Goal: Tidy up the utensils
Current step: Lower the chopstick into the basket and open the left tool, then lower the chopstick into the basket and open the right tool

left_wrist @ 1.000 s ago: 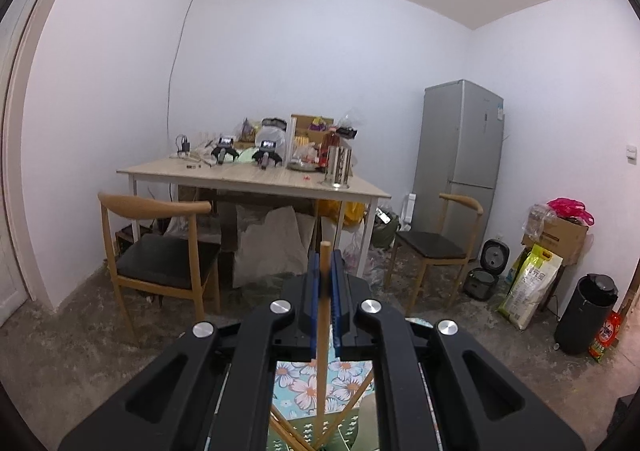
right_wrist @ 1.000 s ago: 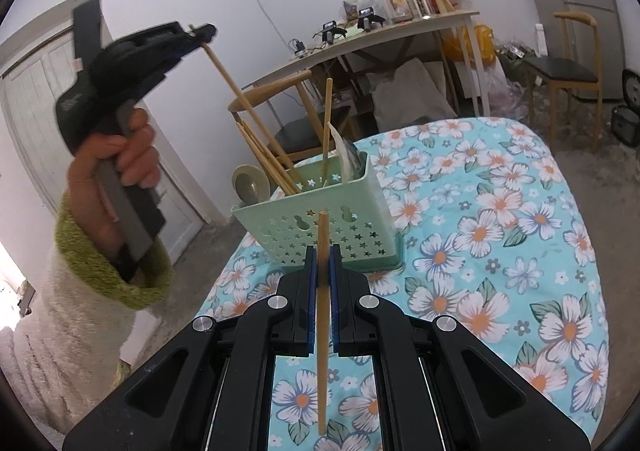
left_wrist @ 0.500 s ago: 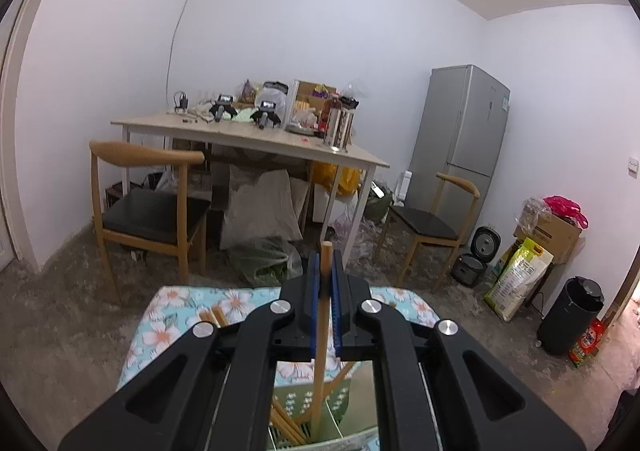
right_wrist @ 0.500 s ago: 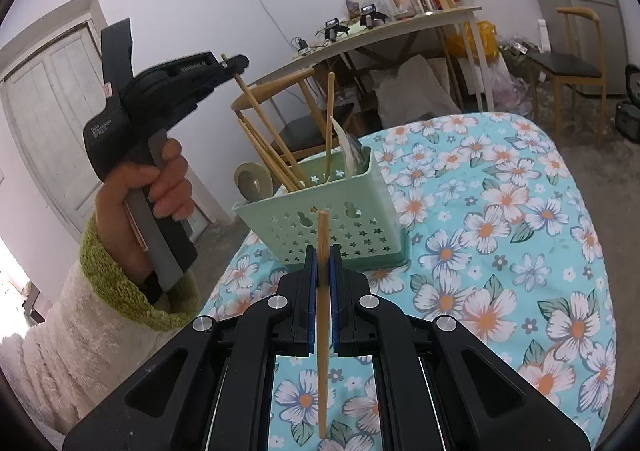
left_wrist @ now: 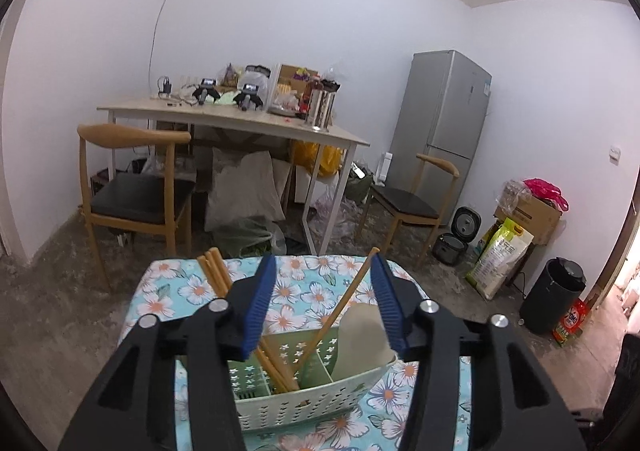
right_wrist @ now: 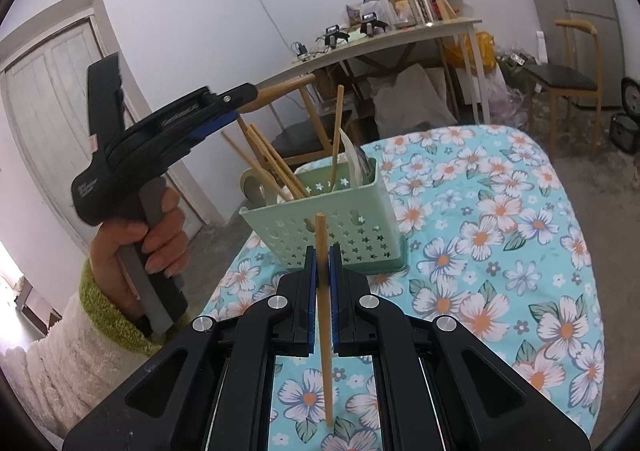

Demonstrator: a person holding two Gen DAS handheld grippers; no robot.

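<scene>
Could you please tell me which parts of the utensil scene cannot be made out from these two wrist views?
- Lower ends of the wooden chopsticks in the pale green perforated plastic caddy: hidden by its walls, both views.
- Flat white utensil: its base is inside the caddy, its type unclear.
- Left gripper, jaws opening and empty: body cut off by the bottom edge of the left view.
- Right gripper: the chopstick it clamps hides the cloth behind.

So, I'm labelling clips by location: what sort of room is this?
Probably a home kitchen-dining room: a grey fridge, a rice cooker on the floor, and a cluttered dining table with wooden chairs.
</scene>
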